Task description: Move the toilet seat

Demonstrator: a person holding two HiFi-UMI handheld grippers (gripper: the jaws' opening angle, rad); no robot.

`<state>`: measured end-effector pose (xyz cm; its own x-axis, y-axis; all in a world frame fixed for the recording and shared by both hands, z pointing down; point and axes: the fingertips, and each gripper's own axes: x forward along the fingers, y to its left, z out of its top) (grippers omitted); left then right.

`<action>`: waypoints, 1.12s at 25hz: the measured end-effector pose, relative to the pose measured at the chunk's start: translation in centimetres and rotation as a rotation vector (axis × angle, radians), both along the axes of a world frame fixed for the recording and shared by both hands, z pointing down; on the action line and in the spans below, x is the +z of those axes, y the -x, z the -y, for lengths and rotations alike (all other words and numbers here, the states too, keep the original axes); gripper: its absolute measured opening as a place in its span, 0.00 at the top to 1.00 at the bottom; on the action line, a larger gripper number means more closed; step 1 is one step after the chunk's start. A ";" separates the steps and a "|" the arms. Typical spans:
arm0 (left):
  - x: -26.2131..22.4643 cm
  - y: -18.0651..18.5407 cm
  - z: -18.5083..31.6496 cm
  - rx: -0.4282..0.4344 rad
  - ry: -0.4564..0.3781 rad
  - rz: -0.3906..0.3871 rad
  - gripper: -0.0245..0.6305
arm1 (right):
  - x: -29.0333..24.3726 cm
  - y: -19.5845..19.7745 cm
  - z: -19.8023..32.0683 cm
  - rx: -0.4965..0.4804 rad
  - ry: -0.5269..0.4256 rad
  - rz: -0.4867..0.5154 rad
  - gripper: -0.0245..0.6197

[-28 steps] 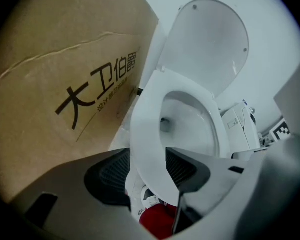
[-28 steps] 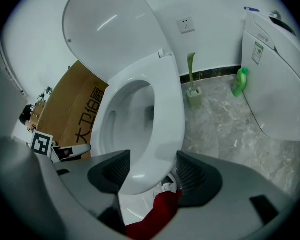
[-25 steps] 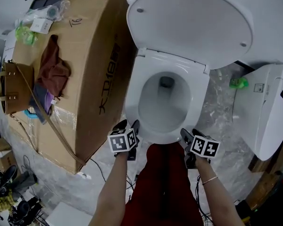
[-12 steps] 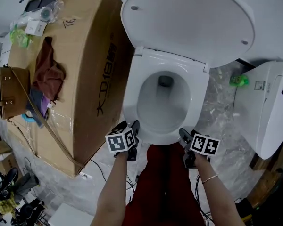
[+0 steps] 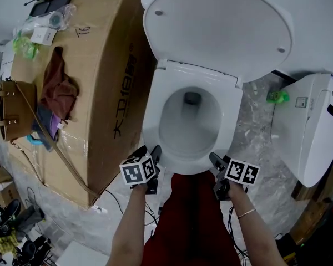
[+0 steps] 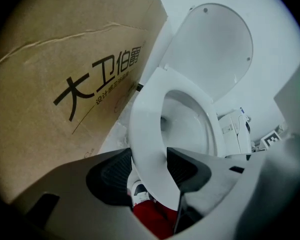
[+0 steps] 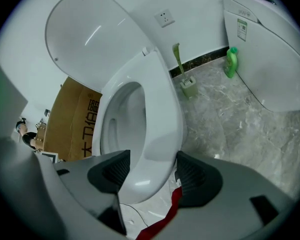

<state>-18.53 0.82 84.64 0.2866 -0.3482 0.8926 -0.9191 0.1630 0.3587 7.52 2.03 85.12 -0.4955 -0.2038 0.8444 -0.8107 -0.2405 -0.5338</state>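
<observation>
Far left of the toilet bowl: cardboard box with printed lettering on its side, close against the bowl; brown bag and maroon cloth on top of the box. At the bowl's front left: left gripper, jaws spread wide and clamped on the toilet seat, one ribbed pad against each face of the front rim, as seen in the left gripper view. Seat itself lowered over the bowl and hinged at the back. Lid raised behind the bowl, upright against the white wall. Directly in front of the bowl, between the two forearms: red garment. At the bowl's front right: right gripper, likewise wide and closed over the seat's front rim, pads pressed on both faces in the right gripper view. Right of the bowl, on the marbled floor by the wall: brush holder, then green bottle. Furthest right of the bowl: second white fixture, well apart from the seat.
</observation>
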 end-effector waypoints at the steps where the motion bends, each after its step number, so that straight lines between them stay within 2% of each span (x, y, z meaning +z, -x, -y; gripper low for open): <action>1: -0.5 0.0 0.0 0.001 -0.005 -0.003 0.63 | -0.4 0.0 0.0 0.007 -0.004 0.004 0.52; 8: -5.1 -0.3 0.2 0.017 -0.041 -0.017 0.63 | -4.5 -0.3 0.3 0.049 -0.030 0.014 0.52; 20: -15.0 -0.8 2.8 0.047 -0.120 -0.057 0.63 | -13.8 -0.8 2.7 0.105 -0.139 0.057 0.52; 28: -20.1 -1.3 5.6 0.011 -0.180 -0.097 0.63 | -18.8 -1.0 4.8 0.106 -0.211 0.087 0.52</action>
<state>-17.21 -4.80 64.50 0.3729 -0.4957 0.7844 -0.8801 0.0787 0.4682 8.57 -2.81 66.36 -0.5309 -0.4258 0.7327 -0.7355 -0.1979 -0.6479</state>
